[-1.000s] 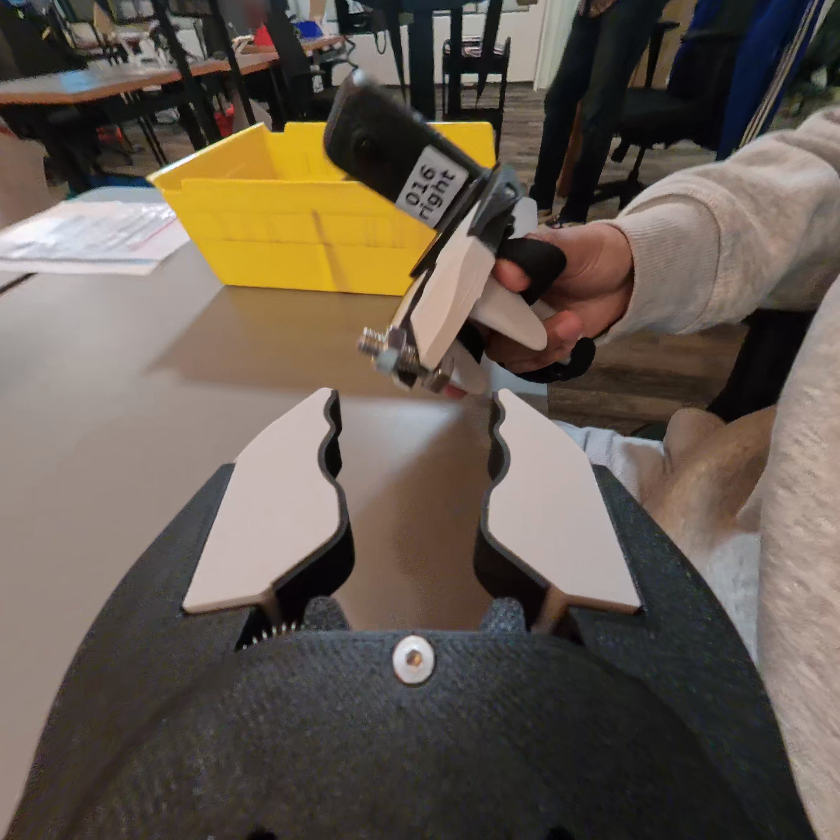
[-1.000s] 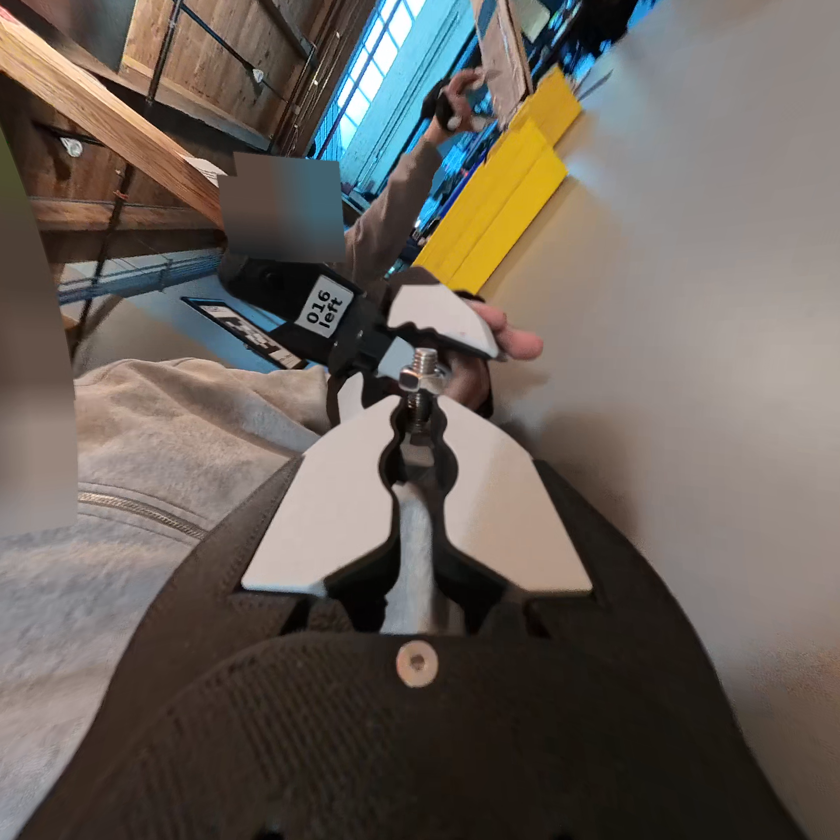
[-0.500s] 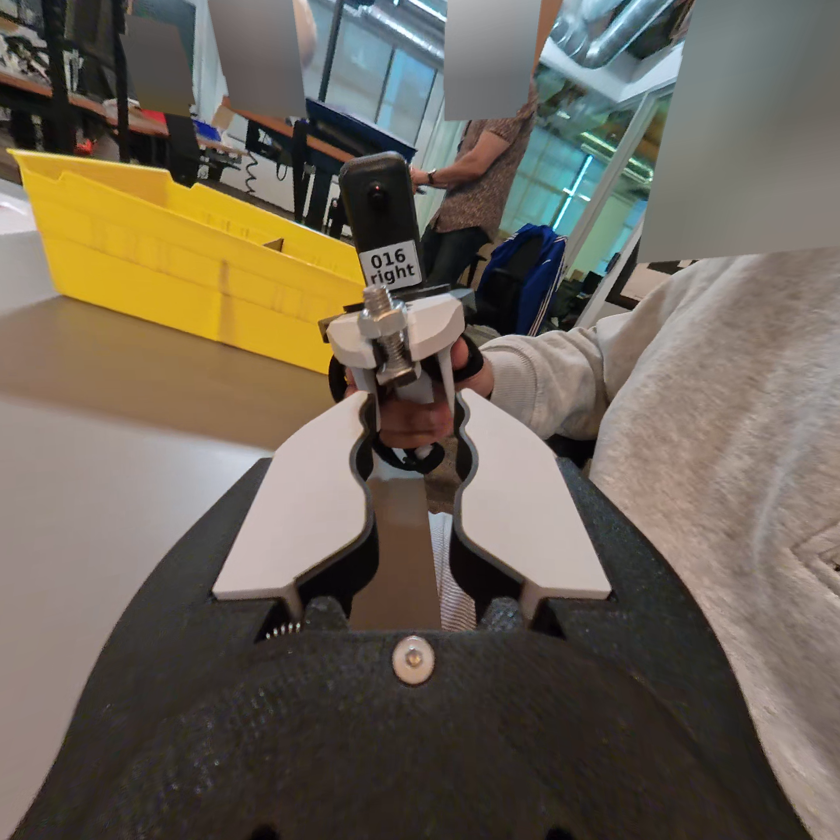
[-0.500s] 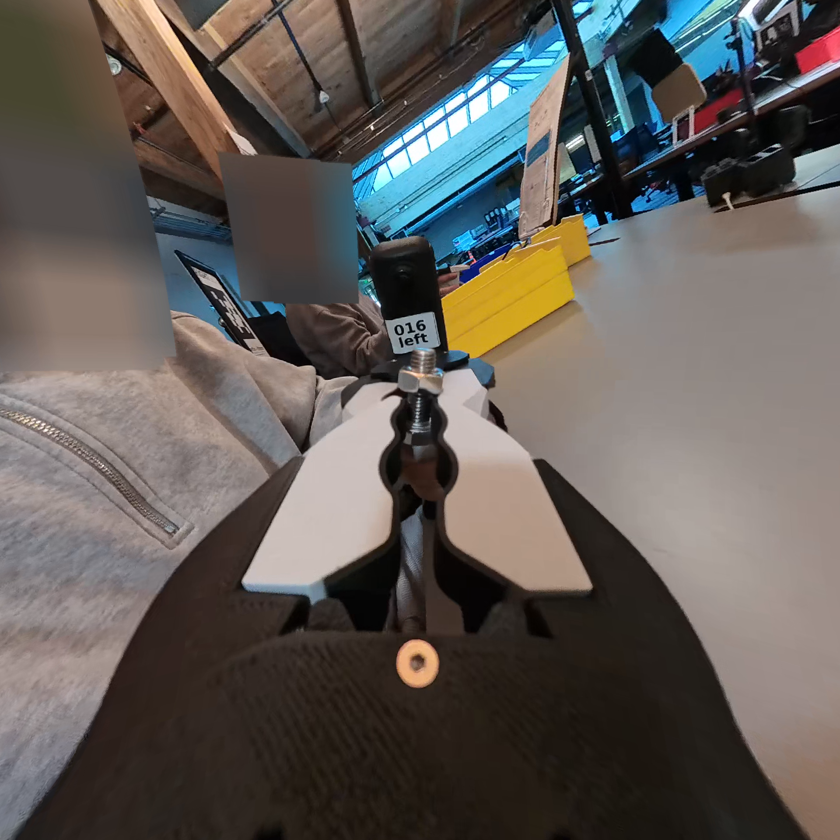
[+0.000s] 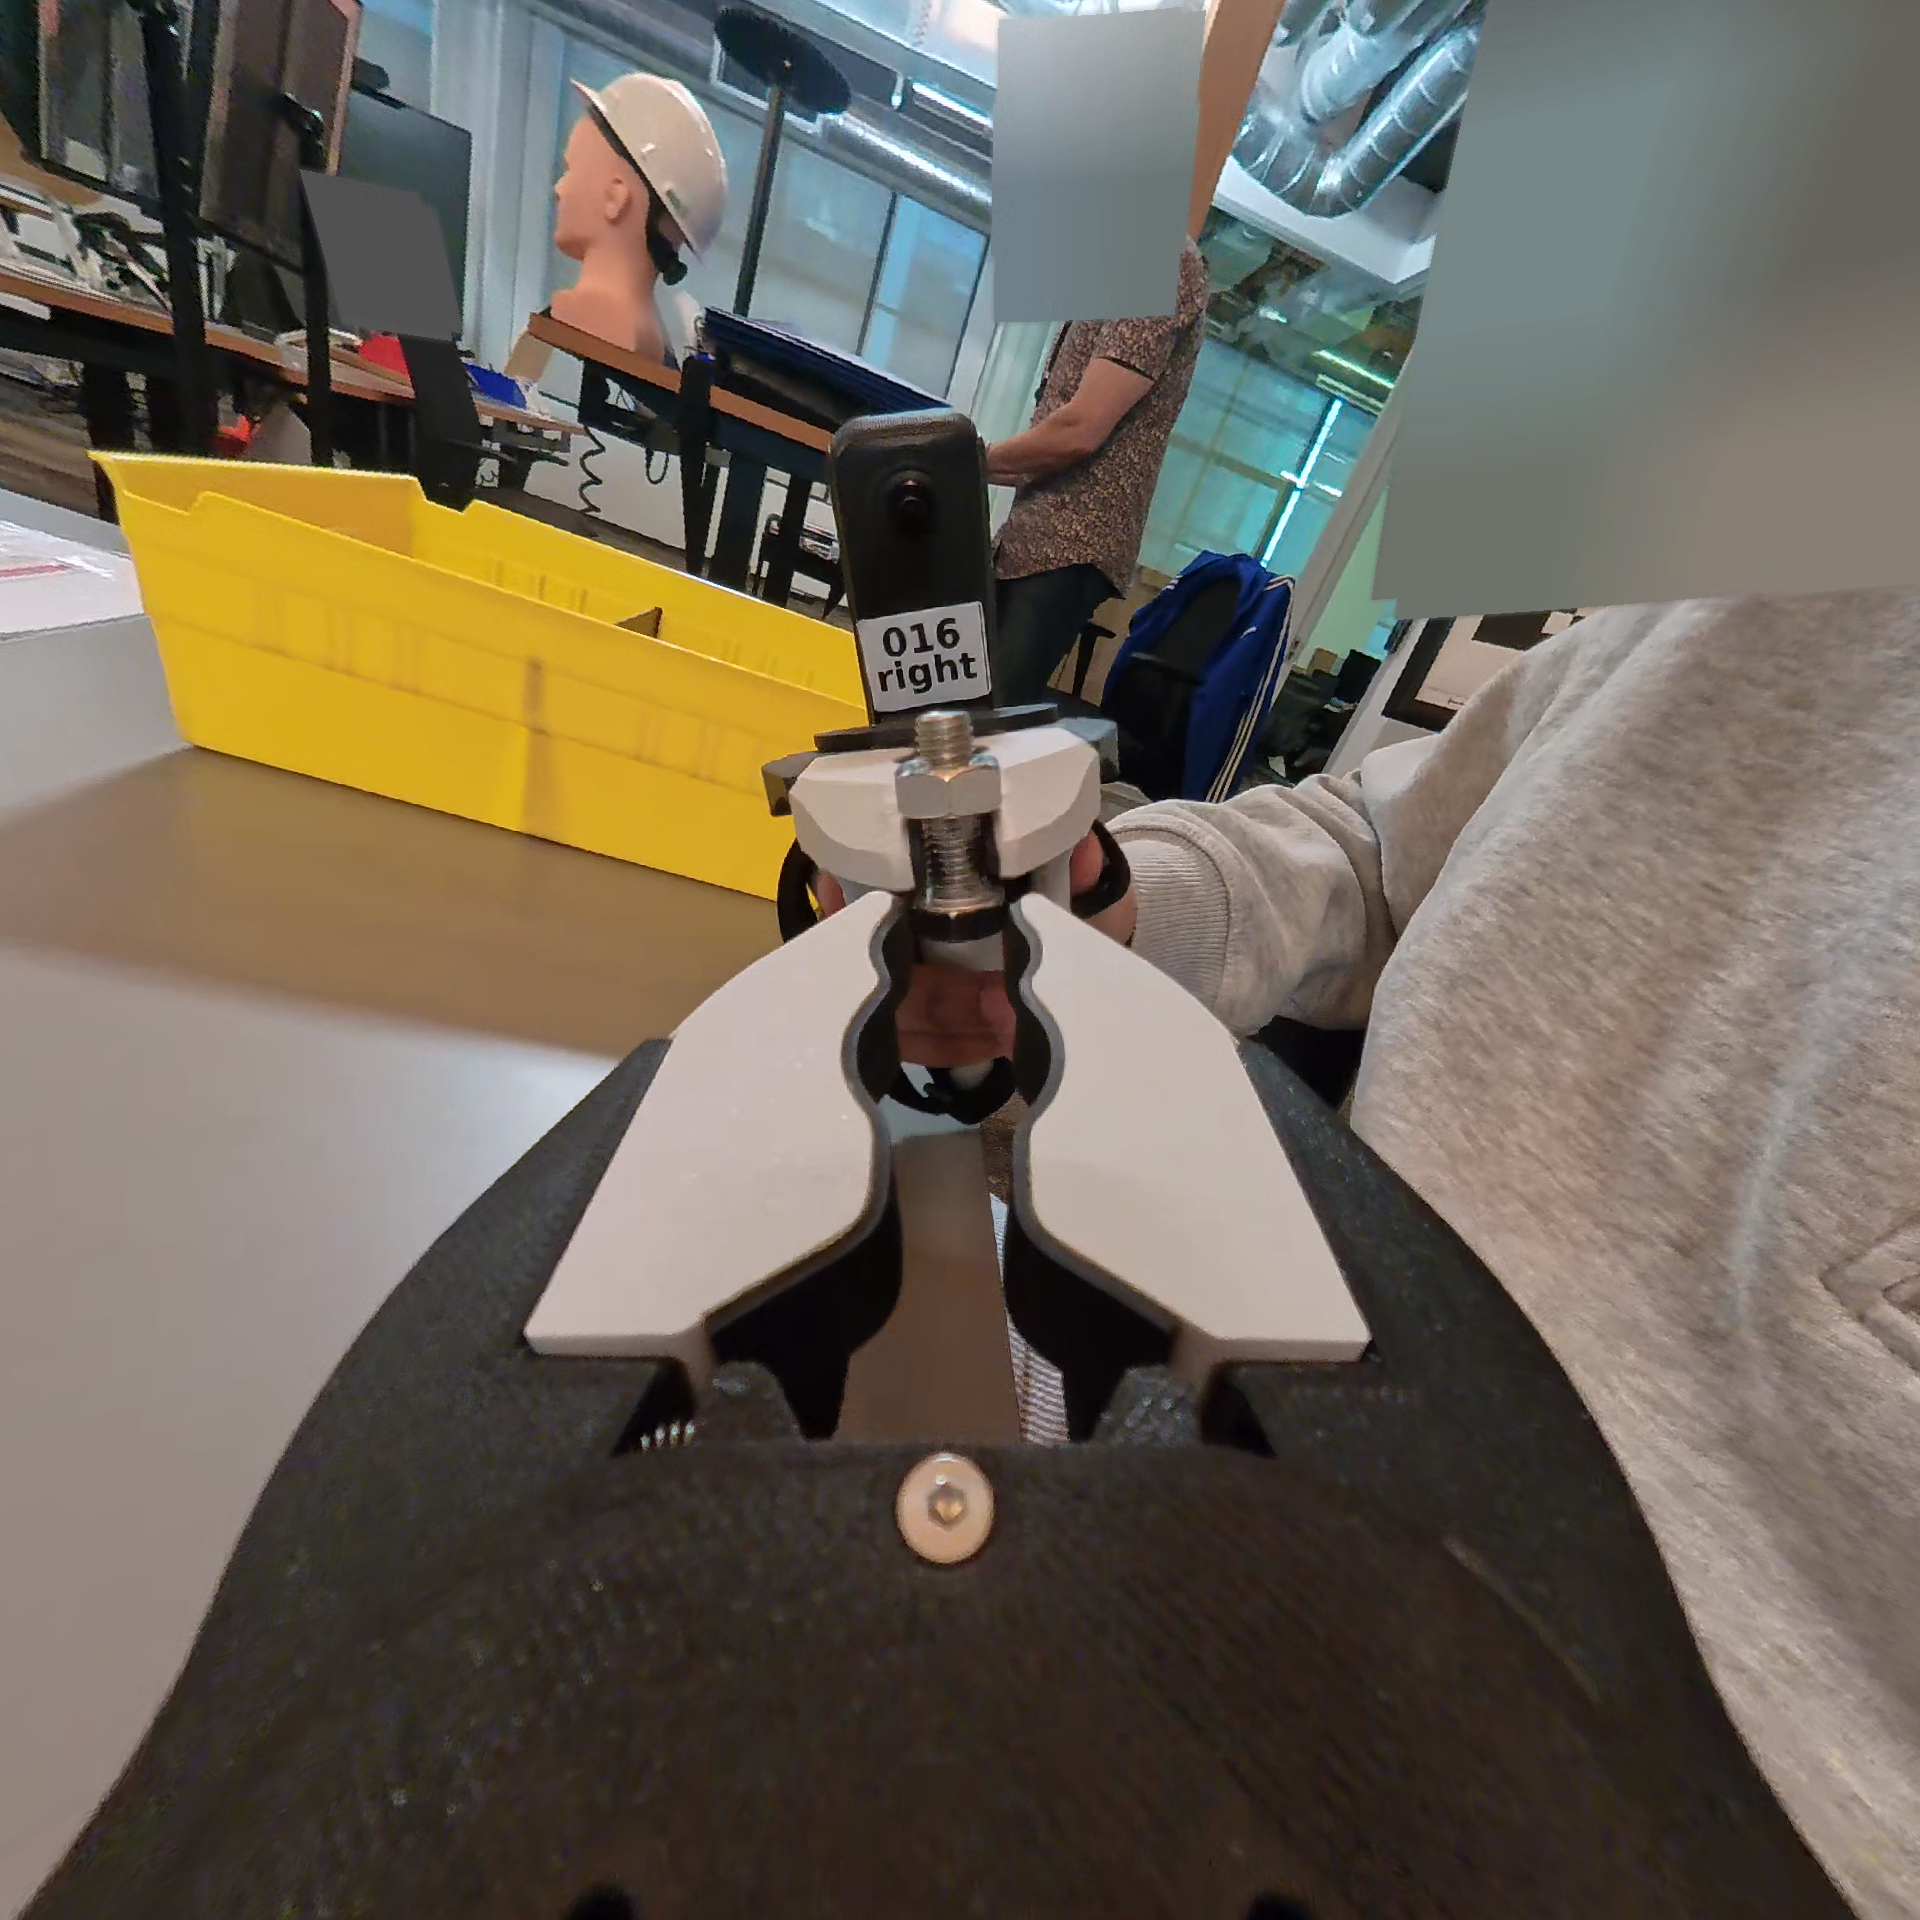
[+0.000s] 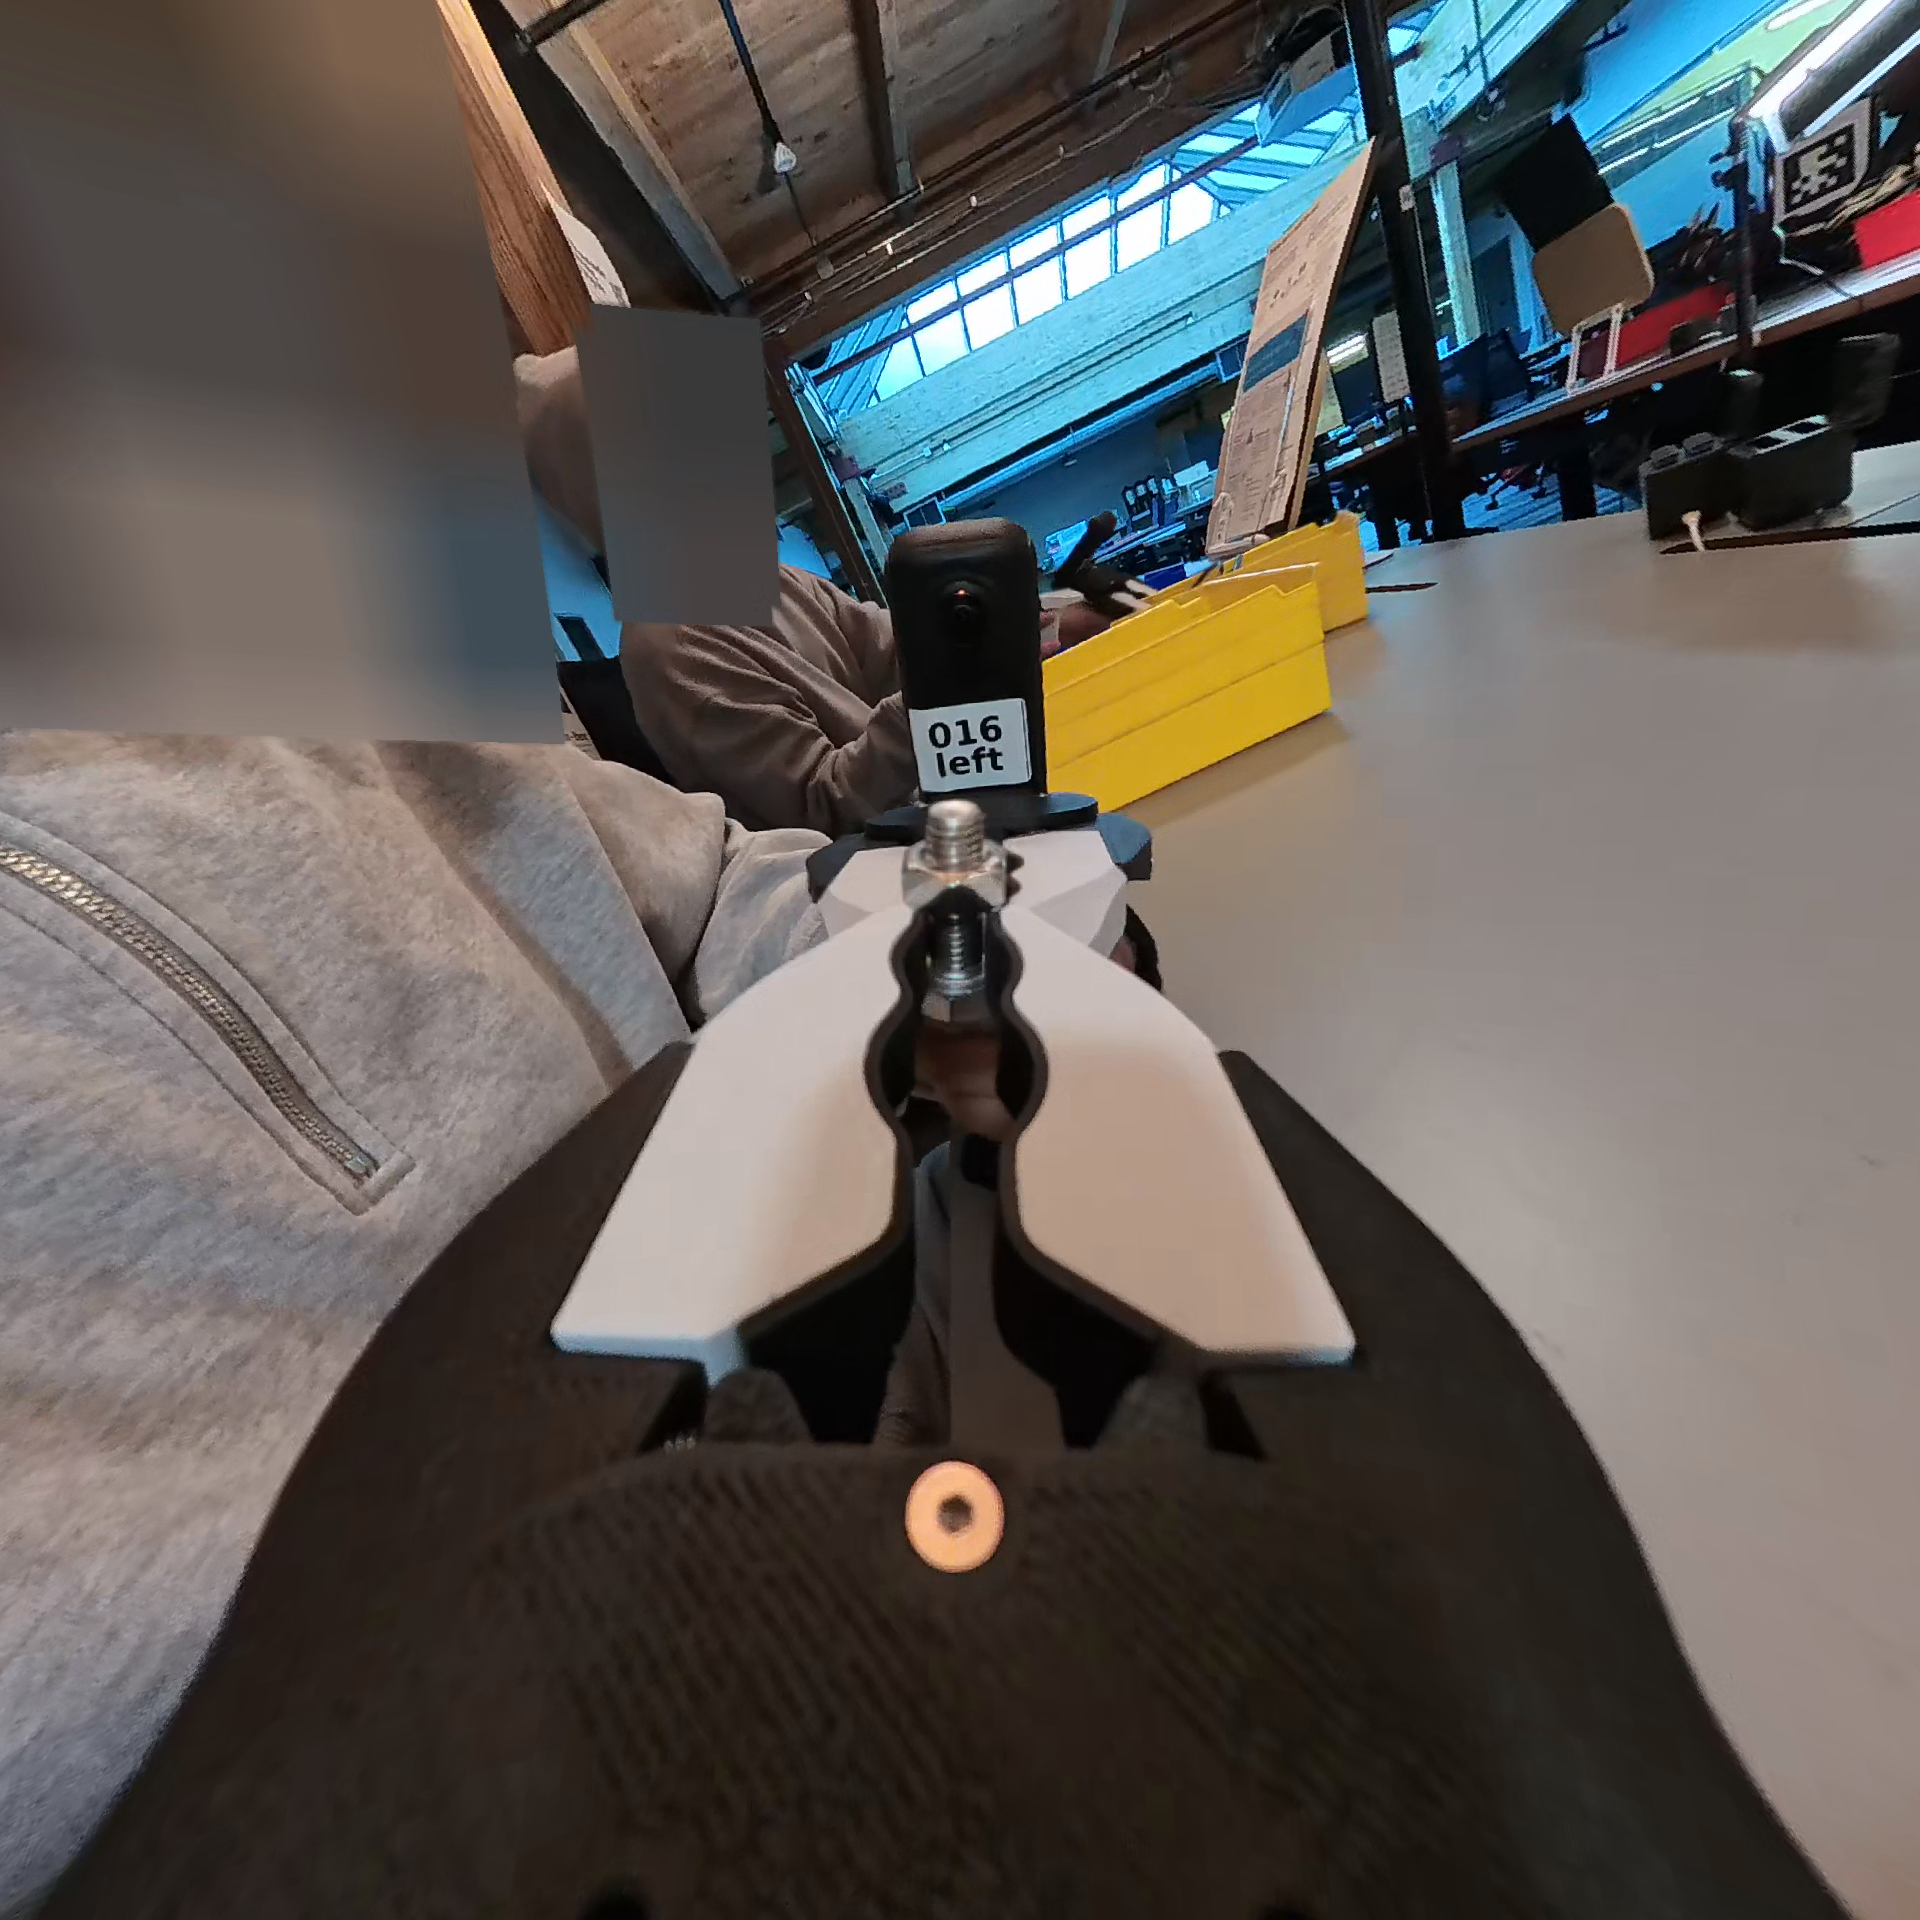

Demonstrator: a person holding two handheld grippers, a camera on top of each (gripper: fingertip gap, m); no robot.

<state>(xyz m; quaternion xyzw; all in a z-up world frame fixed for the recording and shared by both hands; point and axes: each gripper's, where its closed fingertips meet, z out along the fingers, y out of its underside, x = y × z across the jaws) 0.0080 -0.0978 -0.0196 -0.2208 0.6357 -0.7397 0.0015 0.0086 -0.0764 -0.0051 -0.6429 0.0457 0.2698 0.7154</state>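
Observation:
A steel bolt point(image 5: 948, 847) with a hex nut point(image 5: 945, 788) near its top stands upright between my two grippers, which face each other above the table edge. My left gripper point(image 5: 956, 914) is closed about the bolt's lower end. My right gripper point(image 6: 954, 930) is shut on the bolt point(image 6: 954, 831), with the nut point(image 6: 953, 875) just above its fingertips. In the left wrist view the right gripper point(image 5: 948, 831) shows head-on, with its black camera above it. The operator's grey sleeve point(image 5: 1278, 894) is behind it.
A yellow bin point(image 5: 416, 644) stands on the grey table point(image 5: 260, 1091) behind the grippers. More yellow bins point(image 6: 1184, 675) line the table point(image 6: 1558, 935) in the right wrist view. A person point(image 5: 1091, 447) stands beyond, another sits point(image 6: 769, 686), and a mannequin head with a hard hat point(image 5: 634, 208) is far left.
The right gripper swung the bolt upright and level. The left gripper came in facing it and narrowed from wide open to closed about the bolt.

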